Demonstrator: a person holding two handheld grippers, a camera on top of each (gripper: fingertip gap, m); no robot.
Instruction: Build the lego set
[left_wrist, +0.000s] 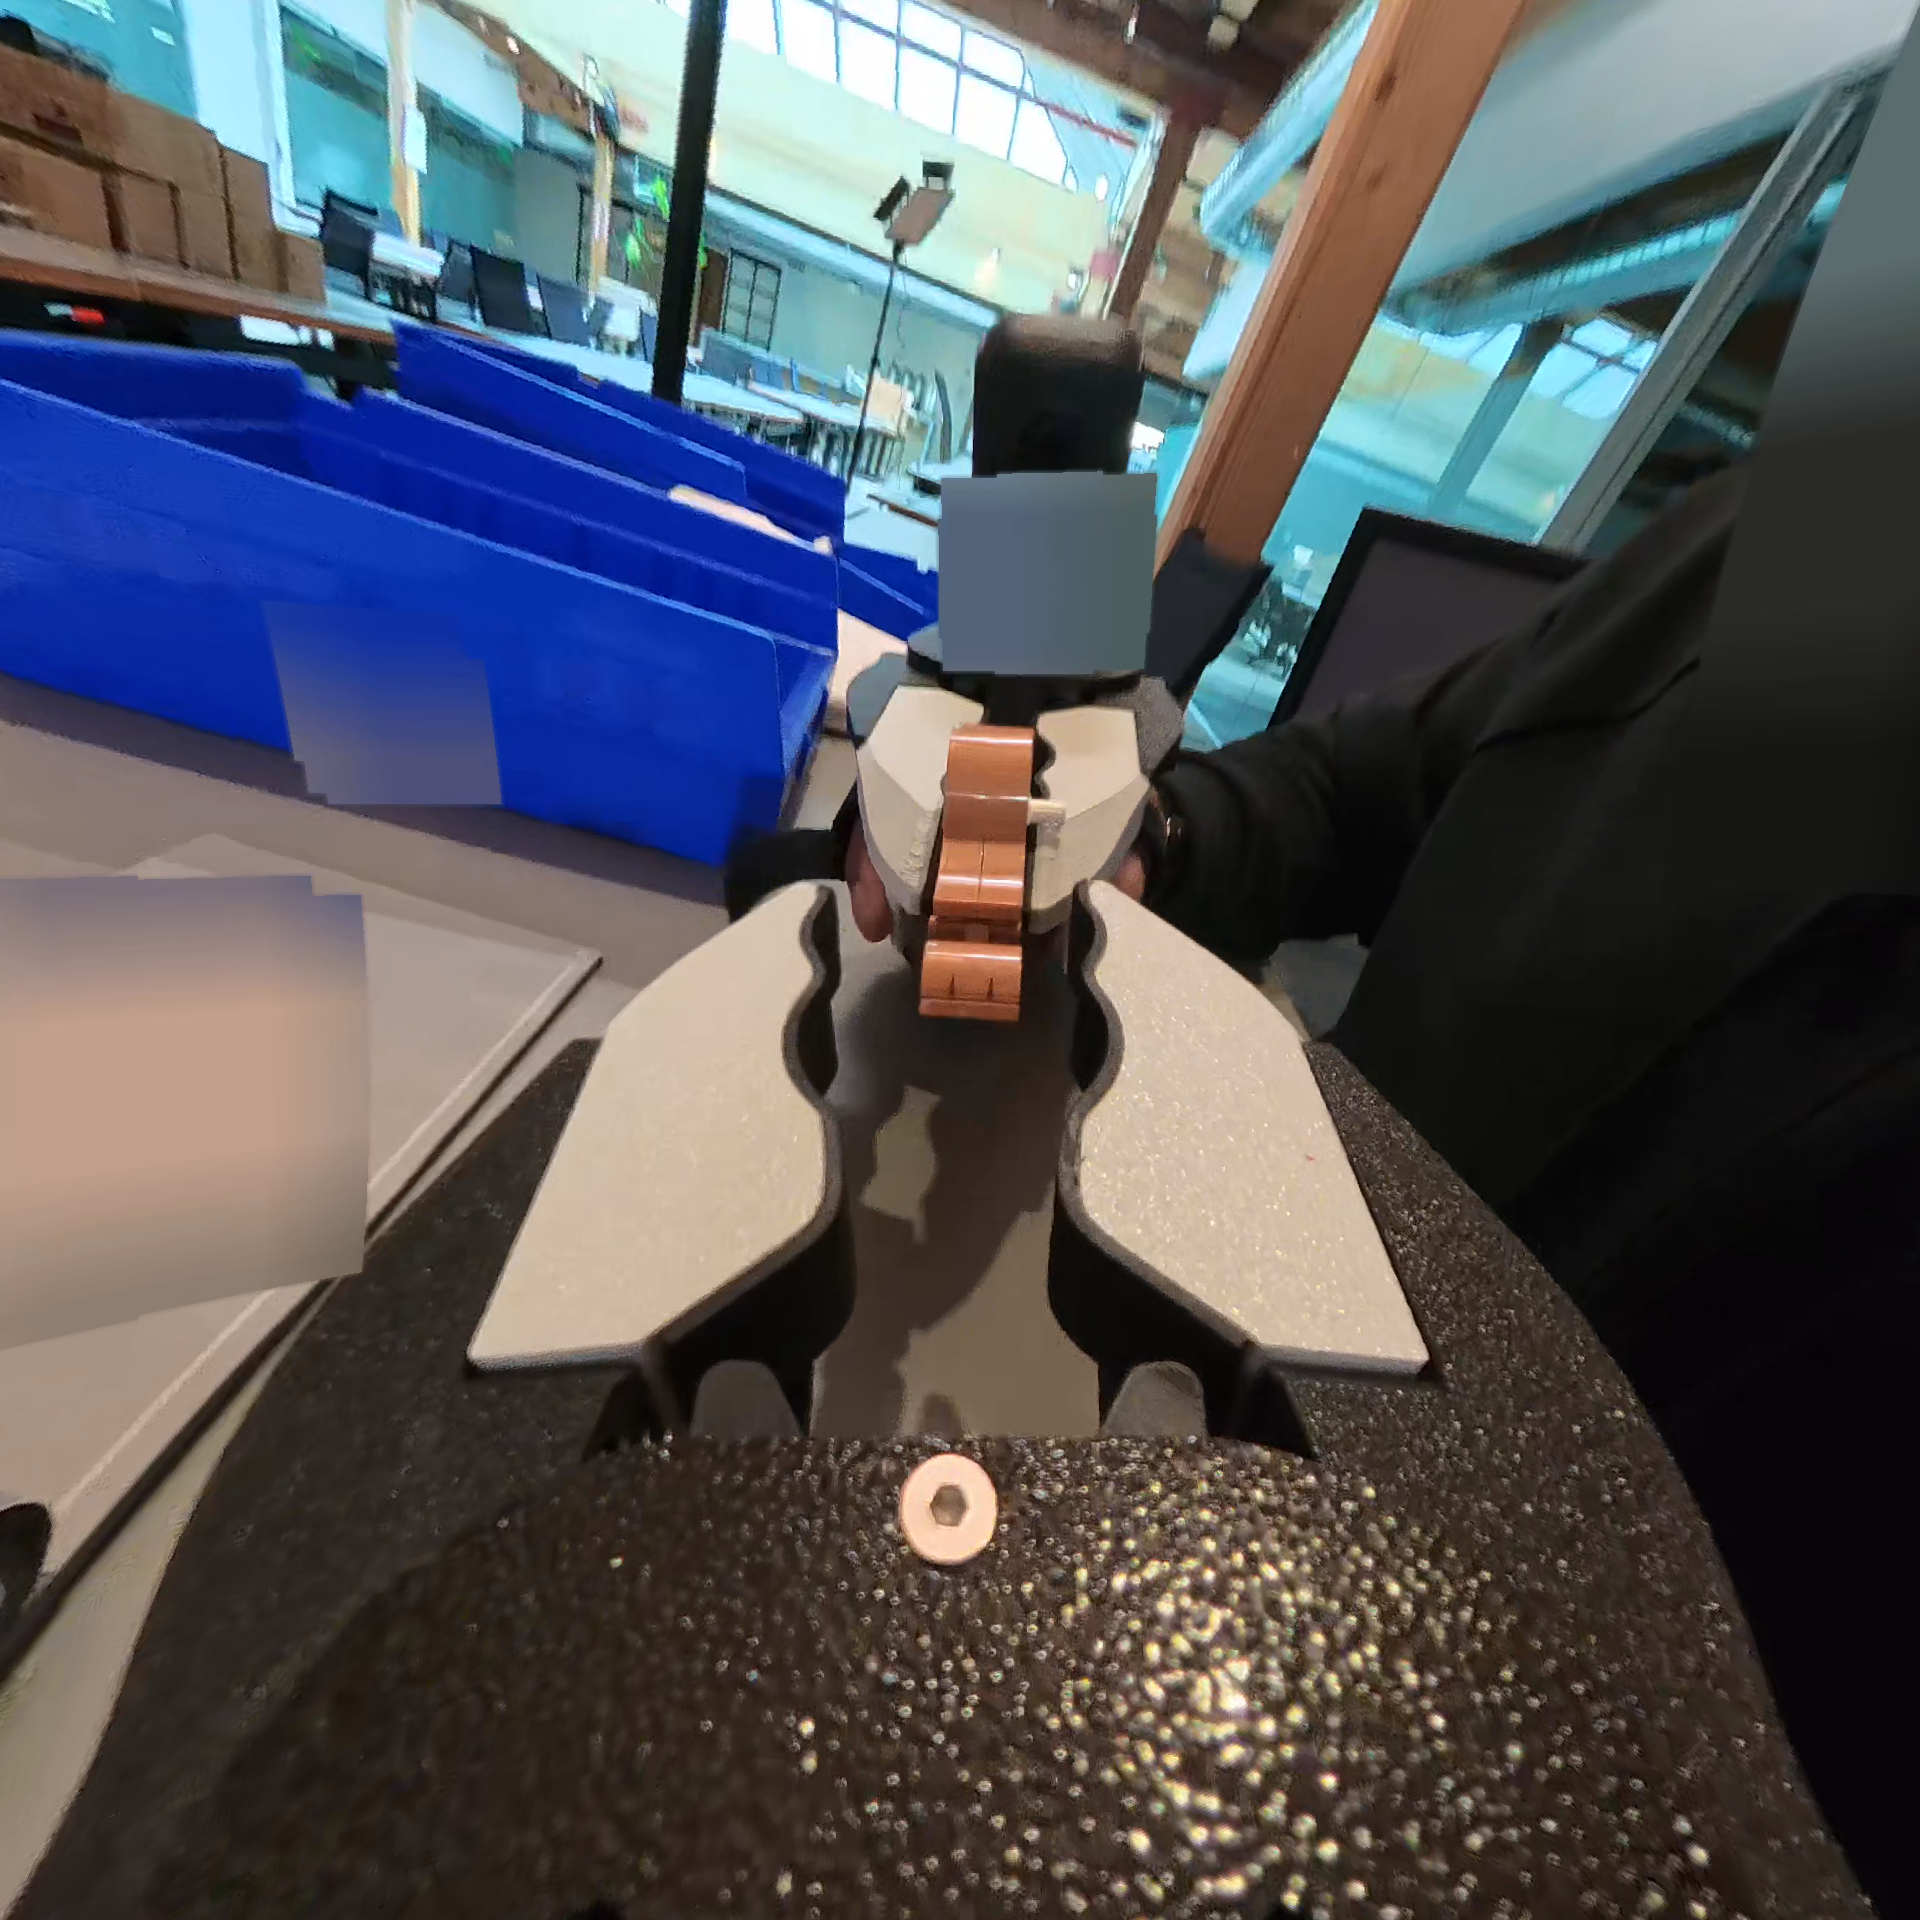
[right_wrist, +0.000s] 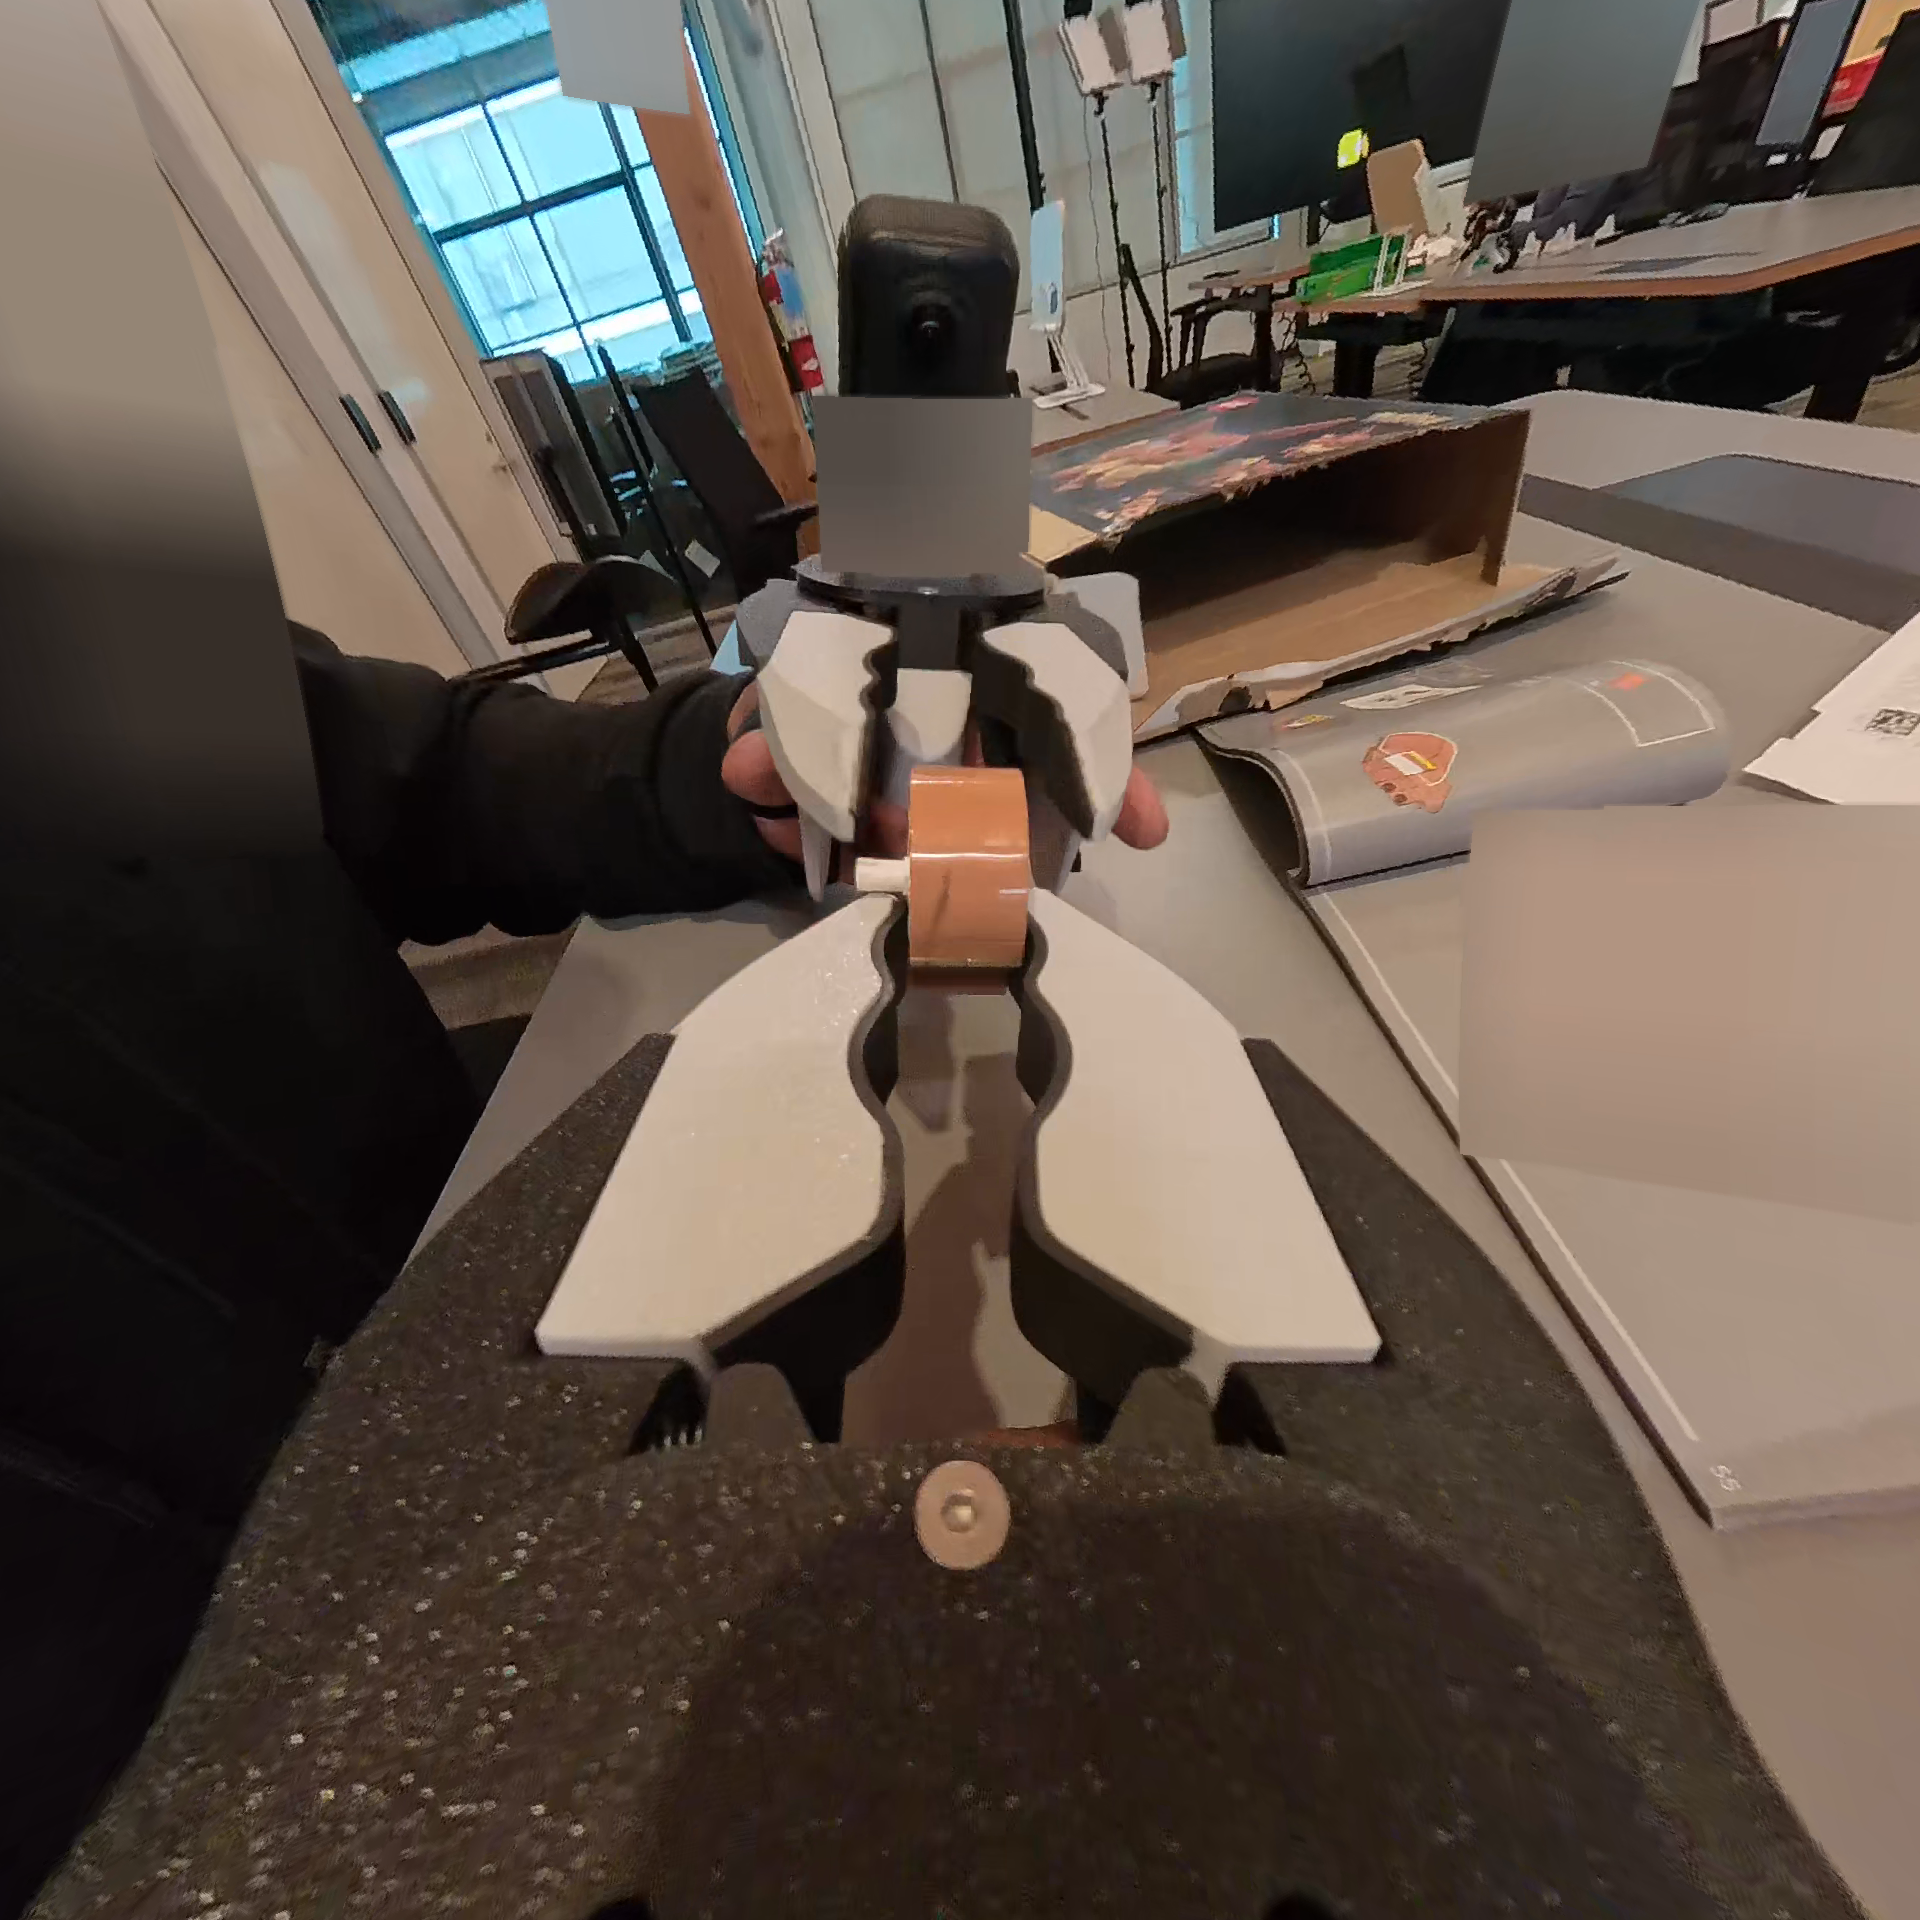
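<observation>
Right gripper fingers pinch a brown brick assembly; left gripper fingers stand spread either side of it, apart.

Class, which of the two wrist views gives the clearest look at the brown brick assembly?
The left wrist view: the brown brick assembly shows its stacked segments and white peg, clamped in the right gripper. The open left gripper flanks its lower end. The right wrist view shows only a smooth curved face.
</observation>
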